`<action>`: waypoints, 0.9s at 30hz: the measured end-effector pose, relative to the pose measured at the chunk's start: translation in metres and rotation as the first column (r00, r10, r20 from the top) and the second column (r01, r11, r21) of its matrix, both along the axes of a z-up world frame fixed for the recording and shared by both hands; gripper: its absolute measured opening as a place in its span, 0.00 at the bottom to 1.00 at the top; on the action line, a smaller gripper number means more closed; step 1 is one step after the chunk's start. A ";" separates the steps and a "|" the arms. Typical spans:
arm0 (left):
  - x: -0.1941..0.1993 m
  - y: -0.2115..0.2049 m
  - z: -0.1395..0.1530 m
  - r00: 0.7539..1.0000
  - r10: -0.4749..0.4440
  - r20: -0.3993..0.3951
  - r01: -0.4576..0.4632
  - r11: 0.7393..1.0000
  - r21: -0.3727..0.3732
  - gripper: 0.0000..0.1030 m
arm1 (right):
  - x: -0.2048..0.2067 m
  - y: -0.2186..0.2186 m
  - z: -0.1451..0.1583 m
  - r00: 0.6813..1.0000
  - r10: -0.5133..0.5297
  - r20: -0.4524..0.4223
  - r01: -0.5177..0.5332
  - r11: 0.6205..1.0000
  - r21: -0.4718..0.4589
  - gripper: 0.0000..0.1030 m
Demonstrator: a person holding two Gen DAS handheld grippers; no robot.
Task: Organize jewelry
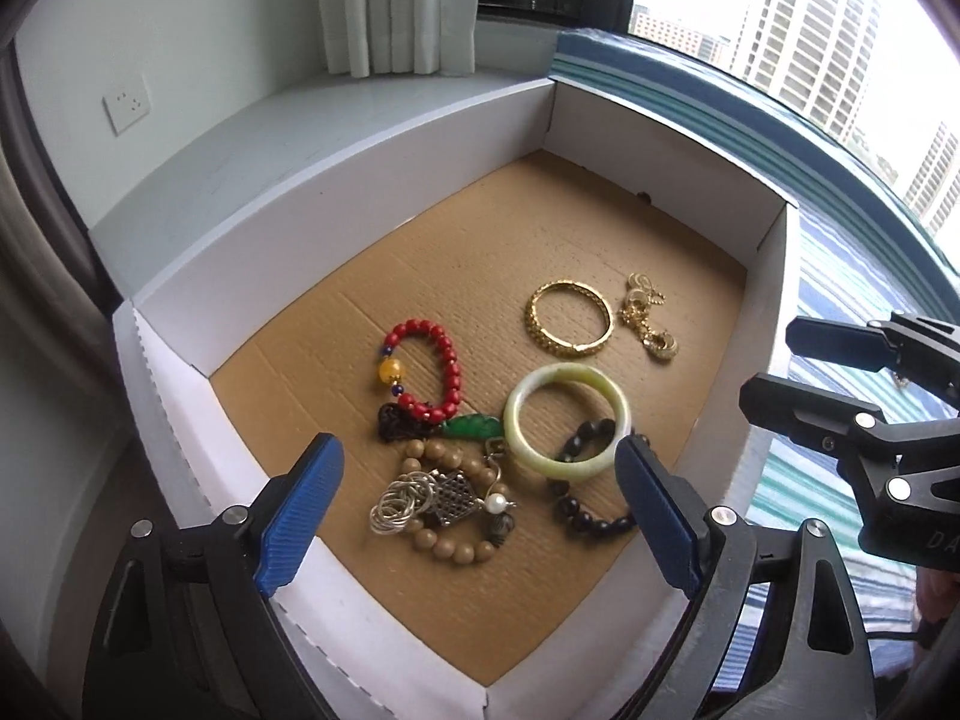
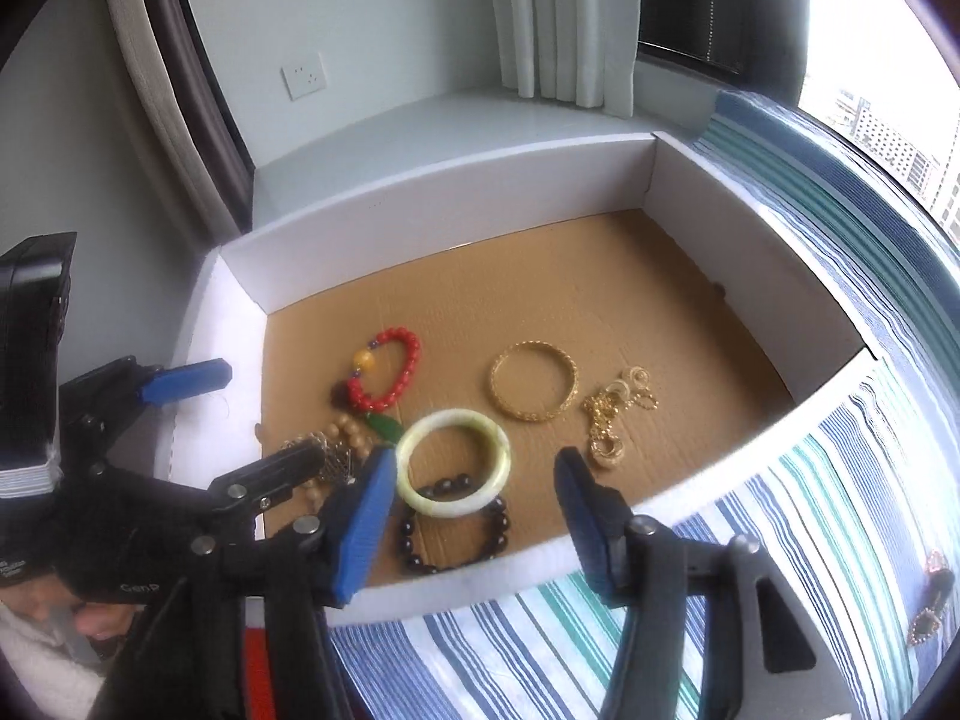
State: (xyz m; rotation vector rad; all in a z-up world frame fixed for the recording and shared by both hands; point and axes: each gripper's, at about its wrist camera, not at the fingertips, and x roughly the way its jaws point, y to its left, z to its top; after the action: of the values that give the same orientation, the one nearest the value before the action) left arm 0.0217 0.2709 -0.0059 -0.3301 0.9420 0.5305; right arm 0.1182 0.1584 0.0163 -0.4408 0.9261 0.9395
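Left gripper (image 1: 480, 510) spread wide over the near part of the tray (image 1: 336, 180), nothing between the blue ribbed pads. Right gripper (image 2: 474, 516) also parted and empty, hovering at the tray's near wall (jade bangle (image 2: 453, 462) just ahead, at about 11 o'clock).

Seems a pause between placements: most pieces already inside, next pickup not yet chosen. Probably more to fetch from the striped cloth (image 2: 780, 540); two small ornaments (image 2: 930, 600) at 4 o'clock, too blurred to name. Needs a narrow, careful pinch, since such pieces are small and slippery.

Nearest: dark glossy bead bracelet (image 2: 456, 540), tan wooden beads (image 1: 450, 546) tangled with silver wire rings (image 1: 399, 501). Then smooth pale bangle, green leaf pendant (image 1: 474, 427). Farther, at 12 o'clock: red bead bracelet (image 1: 429, 369), textured gold bangle (image 1: 570, 324), loose gold chain (image 1: 645, 318). Corrugated brown floor, white walls.
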 end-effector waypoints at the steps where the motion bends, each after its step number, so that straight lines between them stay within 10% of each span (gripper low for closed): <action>1: 0.001 -0.004 0.002 1.000 -0.007 0.002 0.007 1.000 0.004 0.90 | -0.001 -0.009 0.001 1.000 -0.012 0.004 0.012 1.000 0.003 0.57; 16: 0.037 -0.107 0.015 0.972 -0.229 0.055 0.229 0.973 0.000 0.94 | -0.005 -0.141 -0.004 0.964 -0.262 0.042 0.259 0.964 0.059 0.57; 27: 0.089 -0.218 -0.033 0.876 -0.476 -0.078 0.472 0.879 -0.064 0.94 | -0.011 -0.295 -0.079 0.803 -0.593 -0.062 0.595 0.802 0.042 0.57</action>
State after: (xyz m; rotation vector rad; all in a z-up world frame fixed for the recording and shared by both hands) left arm 0.1105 0.0525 -0.0394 -0.1023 1.0809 0.0718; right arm 0.1076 -0.1371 -0.0624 -0.0558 0.9925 0.3940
